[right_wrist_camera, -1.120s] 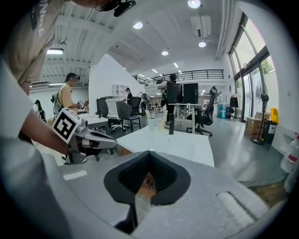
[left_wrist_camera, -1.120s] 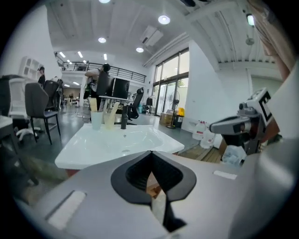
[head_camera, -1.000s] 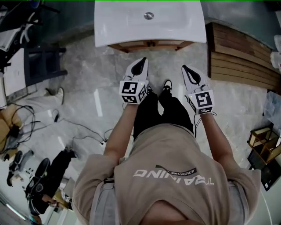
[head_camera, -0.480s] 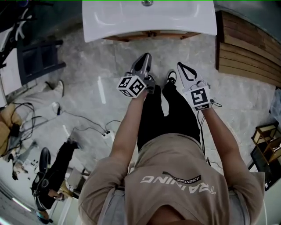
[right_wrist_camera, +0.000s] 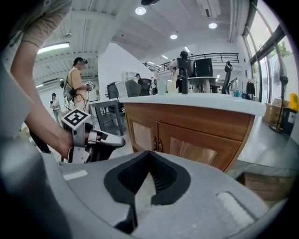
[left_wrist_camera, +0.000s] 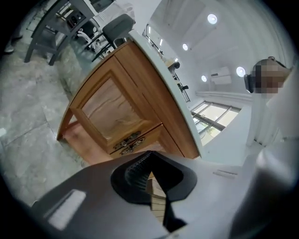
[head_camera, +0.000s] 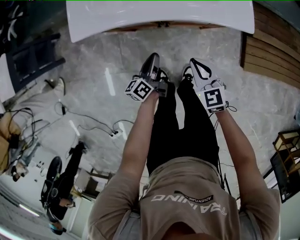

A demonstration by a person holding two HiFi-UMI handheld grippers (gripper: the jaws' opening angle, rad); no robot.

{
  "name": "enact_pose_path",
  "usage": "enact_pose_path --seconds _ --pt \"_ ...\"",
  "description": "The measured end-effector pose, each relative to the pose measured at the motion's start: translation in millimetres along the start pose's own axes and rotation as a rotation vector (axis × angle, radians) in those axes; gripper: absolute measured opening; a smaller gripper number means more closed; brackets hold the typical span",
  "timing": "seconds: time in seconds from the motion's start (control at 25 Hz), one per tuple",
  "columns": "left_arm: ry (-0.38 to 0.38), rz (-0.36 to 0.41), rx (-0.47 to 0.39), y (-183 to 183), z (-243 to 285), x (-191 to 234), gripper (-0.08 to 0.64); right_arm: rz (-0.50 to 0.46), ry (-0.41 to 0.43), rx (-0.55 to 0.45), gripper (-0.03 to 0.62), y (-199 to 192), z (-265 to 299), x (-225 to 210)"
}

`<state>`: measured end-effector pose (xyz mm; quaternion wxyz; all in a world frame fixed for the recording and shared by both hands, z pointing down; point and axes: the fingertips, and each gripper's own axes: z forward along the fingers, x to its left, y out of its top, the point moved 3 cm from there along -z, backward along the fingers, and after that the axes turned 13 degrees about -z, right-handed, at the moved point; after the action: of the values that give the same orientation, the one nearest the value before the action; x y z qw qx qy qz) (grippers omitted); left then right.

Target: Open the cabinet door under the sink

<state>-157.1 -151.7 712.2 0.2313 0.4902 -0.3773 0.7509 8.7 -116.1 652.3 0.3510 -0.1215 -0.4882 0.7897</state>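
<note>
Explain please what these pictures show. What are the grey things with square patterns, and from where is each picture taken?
A person holds two hand tools: the left tongs and the right tongs. The patterned cubes are part of them. One picture comes from a camera on the person's head, looking down at the white sink and the floor. The other two come from cameras on the tongs, looking along their jaws at the wooden cabinet. Its doors are closed. Both tongs are shut, hold nothing and touch nothing.
</note>
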Motion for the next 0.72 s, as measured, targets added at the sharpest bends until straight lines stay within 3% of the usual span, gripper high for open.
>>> enact_pose_path --seconds 0.2,0.36,0.52,0.72 --pt "0.045 -0.026 -0.002 -9 20 43 0.018 0.056 -0.007 0.024 0.002 -31 31 -7" --pt "0.045 -0.145 -0.056 -12 50 69 0.018 0.063 0.02 0.029 0.002 -49 58 -11" --pt "0.09 -0.193 -0.108 -4 61 83 0.018 0.091 0.018 0.016 0.002 -50 68 -5" --pt "0.091 -0.24 -0.125 -5 79 90 0.017 0.112 0.002 0.0 0.002 -47 80 -11"
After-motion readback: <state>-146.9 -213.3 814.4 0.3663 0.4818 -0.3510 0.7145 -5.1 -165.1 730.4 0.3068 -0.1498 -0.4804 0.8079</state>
